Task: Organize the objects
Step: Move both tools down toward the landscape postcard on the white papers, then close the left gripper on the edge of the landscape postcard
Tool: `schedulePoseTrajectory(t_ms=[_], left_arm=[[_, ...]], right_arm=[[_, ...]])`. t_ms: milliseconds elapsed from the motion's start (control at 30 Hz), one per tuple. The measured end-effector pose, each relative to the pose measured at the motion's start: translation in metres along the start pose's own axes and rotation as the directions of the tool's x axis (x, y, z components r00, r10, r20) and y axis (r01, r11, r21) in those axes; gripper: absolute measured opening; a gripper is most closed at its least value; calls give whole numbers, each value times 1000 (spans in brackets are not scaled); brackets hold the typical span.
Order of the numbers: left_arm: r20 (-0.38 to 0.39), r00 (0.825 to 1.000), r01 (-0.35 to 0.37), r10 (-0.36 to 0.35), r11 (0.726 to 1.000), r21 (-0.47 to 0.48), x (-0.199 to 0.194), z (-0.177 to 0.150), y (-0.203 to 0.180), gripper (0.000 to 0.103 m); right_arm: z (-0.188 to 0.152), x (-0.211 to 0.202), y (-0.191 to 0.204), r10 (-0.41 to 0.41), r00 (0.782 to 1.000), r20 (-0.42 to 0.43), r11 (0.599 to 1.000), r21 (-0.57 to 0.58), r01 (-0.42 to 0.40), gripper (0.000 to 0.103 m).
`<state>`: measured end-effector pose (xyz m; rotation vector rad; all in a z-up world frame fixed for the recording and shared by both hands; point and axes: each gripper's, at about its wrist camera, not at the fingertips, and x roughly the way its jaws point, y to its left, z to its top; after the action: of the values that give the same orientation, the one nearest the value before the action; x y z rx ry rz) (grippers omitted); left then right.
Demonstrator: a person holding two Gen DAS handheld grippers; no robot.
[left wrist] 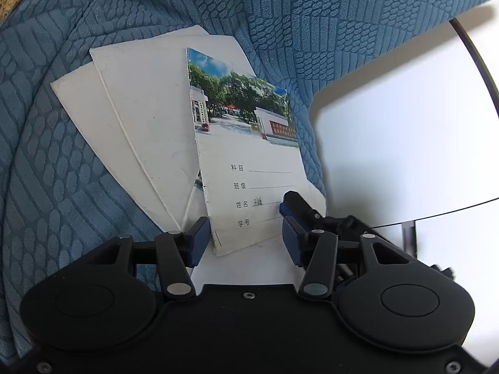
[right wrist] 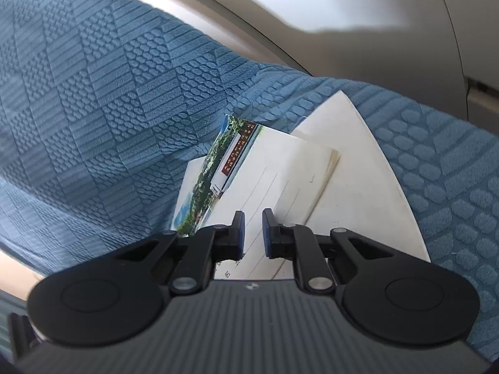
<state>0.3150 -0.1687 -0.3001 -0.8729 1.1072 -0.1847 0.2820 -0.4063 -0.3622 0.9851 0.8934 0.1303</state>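
Your left gripper (left wrist: 244, 240) has its jaws spread wide, one blue pad on each side of the near end of the booklet (left wrist: 249, 168), with nothing pinched between them. The booklet, with a photo of trees and a gate across its top and printed form lines below, lies on top of two white books (left wrist: 140, 118) fanned out on the blue cover (left wrist: 78, 187). In that same view your right gripper (left wrist: 296, 208) reaches in from the right, its dark tip at the booklet's right edge by the lower form lines. From the right wrist, your right gripper (right wrist: 252, 233) has its jaws close together with a narrow gap, the booklet's (right wrist: 280, 168) lined page showing through it; you cannot tell whether the pads pinch the page or merely hover over it. The white books (right wrist: 368, 180) lie beneath, on the cover (right wrist: 109, 109)
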Motion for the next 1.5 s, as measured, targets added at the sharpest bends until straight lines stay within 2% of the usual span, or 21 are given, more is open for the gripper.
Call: schedulePoseTrajectory(t_ms=[67,200,333,367,400,467,633,733,800,867,933,1133,1233,1300,1367,1400,1500], left_arm=[[5,1000,28,-28,1000,4,-5,1,-1,52],[18,992,123,-122,991,-59,-12,5,5,52],[31,983,186,-183,965,-186,-10,8,23,38],[27,980,196,-195,957,-215,-6,8,27,28],[20,976,215,-217,948,-236,-2,7,30,22],[11,967,248,-255,929,-274,6,4,33,19],[25,979,201,-202,940,-275,16,2,28,16],[25,986,166,-165,945,-280,20,5,24,3],[31,986,163,-161,945,-284,20,7,22,3],[40,984,180,-176,936,-303,17,8,23,4],[45,985,171,-166,940,-296,16,10,21,3],[60,985,175,-164,933,-313,8,9,22,2],[64,983,183,-172,925,-334,5,5,26,2],[63,983,186,-175,921,-342,1,1,29,1],[63,978,206,-197,911,-358,-3,0,32,1],[61,977,212,-204,907,-364,-6,0,33,1],[60,978,207,-199,920,-332,-17,0,27,1]], right_arm=[[1,1,-6,20,1000,-4,999,38,-20,11],[0,3,-15,62,998,-14,992,108,-60,11],[-2,8,-20,103,994,-29,981,166,-97,8],[-3,8,-20,107,994,-28,980,172,-100,8],[-3,8,-21,111,993,-27,978,179,-104,8],[-3,10,-23,117,993,-32,975,194,-109,4],[-3,10,-25,126,991,-40,967,227,-114,0],[-2,9,-24,130,991,-44,963,242,-116,1],[-1,8,-25,140,989,-51,955,271,-122,7],[0,3,-21,152,987,-59,955,267,-131,8],[0,-5,-14,172,983,-65,959,241,-152,8],[-6,-18,-8,261,958,-117,941,251,-225,11],[-7,-26,-11,287,951,-115,928,279,-246,34],[-7,-28,-13,320,941,-106,911,308,-275,60],[-7,-29,-13,325,940,-106,906,319,-278,67],[-8,-29,-13,316,942,-111,909,321,-267,67],[-9,-27,-12,298,947,-122,913,326,-246,67]])
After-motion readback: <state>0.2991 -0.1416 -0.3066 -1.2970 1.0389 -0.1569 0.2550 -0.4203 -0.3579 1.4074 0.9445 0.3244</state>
